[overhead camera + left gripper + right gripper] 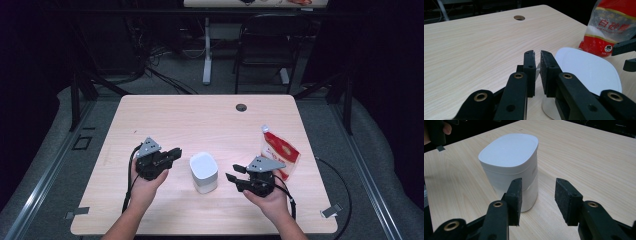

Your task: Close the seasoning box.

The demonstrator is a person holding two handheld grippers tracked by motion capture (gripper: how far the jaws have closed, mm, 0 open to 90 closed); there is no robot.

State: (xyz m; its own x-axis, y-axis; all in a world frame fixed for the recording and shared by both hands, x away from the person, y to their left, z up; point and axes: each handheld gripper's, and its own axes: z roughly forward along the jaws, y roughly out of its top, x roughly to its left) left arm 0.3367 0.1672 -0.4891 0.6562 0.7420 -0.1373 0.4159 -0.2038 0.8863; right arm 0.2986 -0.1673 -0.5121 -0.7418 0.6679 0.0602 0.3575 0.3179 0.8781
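A white lidded container stands upright on the table between my two grippers. My left gripper points at it from the left; in the left gripper view its jaws stand a narrow gap apart with nothing between them, just short of the container's lid. My right gripper points at it from the right. Its pads are wide apart and empty, with the container a little beyond them. A red and white sugar bag lies behind the right gripper.
The pale wooden table has a cable hole near its far edge. A black chair and table legs stand beyond it. Cables trail from both grippers toward the near edge.
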